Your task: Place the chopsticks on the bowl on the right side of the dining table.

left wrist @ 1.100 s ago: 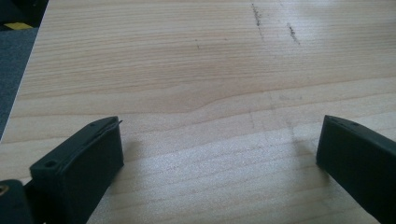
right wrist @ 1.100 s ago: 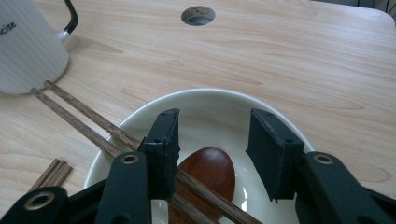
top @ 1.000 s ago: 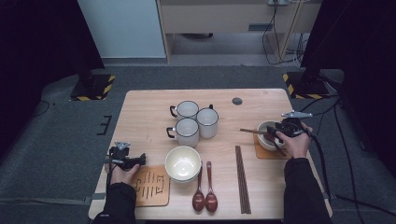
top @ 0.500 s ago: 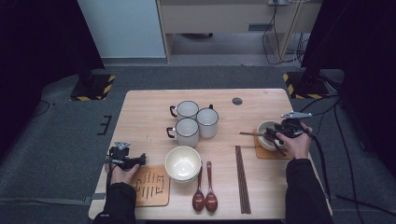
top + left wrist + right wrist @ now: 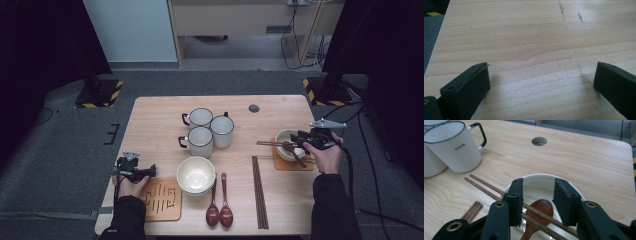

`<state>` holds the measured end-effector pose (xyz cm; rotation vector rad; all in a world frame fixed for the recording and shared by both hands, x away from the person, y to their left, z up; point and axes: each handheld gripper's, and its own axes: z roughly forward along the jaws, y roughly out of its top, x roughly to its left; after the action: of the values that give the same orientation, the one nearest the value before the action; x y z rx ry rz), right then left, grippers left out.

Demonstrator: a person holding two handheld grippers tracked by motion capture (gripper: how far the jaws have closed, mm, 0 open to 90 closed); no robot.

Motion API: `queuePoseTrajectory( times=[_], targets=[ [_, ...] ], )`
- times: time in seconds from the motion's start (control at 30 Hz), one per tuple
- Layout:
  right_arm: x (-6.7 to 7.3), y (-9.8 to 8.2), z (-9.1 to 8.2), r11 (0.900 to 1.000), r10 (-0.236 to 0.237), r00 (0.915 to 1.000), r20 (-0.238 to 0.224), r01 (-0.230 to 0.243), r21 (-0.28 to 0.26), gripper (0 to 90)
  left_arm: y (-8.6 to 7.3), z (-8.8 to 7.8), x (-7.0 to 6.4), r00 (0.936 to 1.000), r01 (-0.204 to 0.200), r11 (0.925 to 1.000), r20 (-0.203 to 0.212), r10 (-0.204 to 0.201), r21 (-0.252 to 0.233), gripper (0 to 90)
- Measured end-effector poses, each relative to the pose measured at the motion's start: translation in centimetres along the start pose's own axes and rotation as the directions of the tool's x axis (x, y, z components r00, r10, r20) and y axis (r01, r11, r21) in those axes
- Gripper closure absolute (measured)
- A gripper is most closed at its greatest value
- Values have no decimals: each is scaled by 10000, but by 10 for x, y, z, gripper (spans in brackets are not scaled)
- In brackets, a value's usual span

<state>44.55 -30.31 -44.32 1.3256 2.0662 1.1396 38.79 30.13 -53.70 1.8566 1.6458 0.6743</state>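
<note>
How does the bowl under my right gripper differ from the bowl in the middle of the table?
The right-hand bowl sits on a wooden coaster; the middle bowl stands on the bare table beside another coaster. The right-hand bowl holds a wooden spoon with chopsticks laid across its rim; the middle bowl is empty, with two spoons beside it. The right gripper hovers over the right-hand bowl. Both are white, round and upright.

Looks like a lab or studio setup, not a home: lone wooden table (image 5: 165,120) on grey carpet (image 5: 60,165), black curtains (image 5: 40,45), hazard-striped stand bases (image 5: 98,94), loose cables (image 5: 300,25) along the wall.
</note>
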Motion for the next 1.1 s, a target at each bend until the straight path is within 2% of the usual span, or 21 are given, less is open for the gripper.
queuePoseTrajectory(
  times=[0.23, 0.43, 0.6, 0.87, 1.1],
  targets=[
    [0, -6, -17, 9997, 3, 10000, -80, -5, -244, 698, 0, 0, 0, 10000, 2, 10000, 1, -2, -2, 0],
    [-6, -18, -28, 9996, 167, 9998, 115, -165, -237, 738, 0, 0, 0, 10000, 1, 10000, 0, -1, -1, 0],
    [-12, -29, -30, 9994, 330, 9989, 329, -328, -53, 769, 0, 0, 0, 10000, 0, 10000, 0, 0, 0, 0],
    [-19, -39, -33, 9981, 603, 9974, 398, -608, 108, 799, 0, 0, 0, 10000, -1, 10000, 0, 1, -1, 0],
    [-26, -45, -36, 9947, 958, 9934, 636, -979, 311, 817, 0, 0, 0, 10000, 2, 10000, 0, -2, -1, 0]
  ],
)
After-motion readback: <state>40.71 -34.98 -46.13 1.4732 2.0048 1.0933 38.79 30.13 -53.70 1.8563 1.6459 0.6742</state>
